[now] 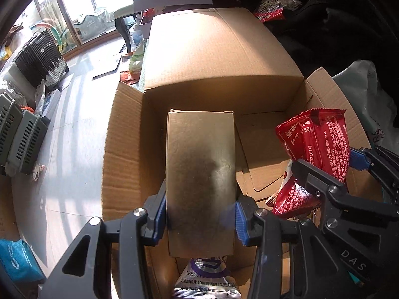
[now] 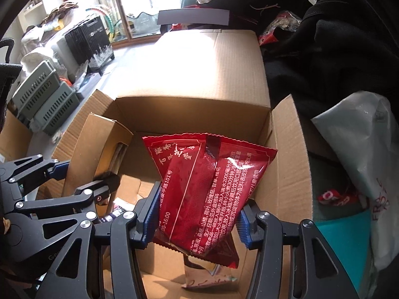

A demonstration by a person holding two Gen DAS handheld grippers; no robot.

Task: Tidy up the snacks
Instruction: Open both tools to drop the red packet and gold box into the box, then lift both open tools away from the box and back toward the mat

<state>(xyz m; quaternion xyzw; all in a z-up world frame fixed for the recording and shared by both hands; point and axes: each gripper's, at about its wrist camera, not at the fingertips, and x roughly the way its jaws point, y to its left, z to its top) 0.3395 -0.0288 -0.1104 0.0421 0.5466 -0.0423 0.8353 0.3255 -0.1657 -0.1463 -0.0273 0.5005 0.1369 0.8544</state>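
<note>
Over the open cardboard carton [image 1: 129,137] my left gripper [image 1: 200,218] is shut on a small plain brown box [image 1: 200,164], blue pads pressed on its two long sides. Beside it on the right, my right gripper [image 1: 331,167] holds a red snack packet [image 1: 316,137]. The right wrist view shows this red packet [image 2: 207,182] pinched between the right gripper's [image 2: 197,220] blue pads, above the carton's [image 2: 286,162] inside. The brown box [image 2: 92,144] and the left gripper [image 2: 83,174] appear at the left there. A silver pouch [image 1: 207,281] lies in the carton under the brown box.
The carton's wide rear flap [image 1: 212,49] rises behind the opening. Black clothing [image 2: 336,62] and a white plastic bag [image 2: 356,149] crowd the right side. Green slotted crates [image 2: 42,99], a black case [image 2: 89,39] and a blue bag [image 1: 17,259] stand on the pale floor at left.
</note>
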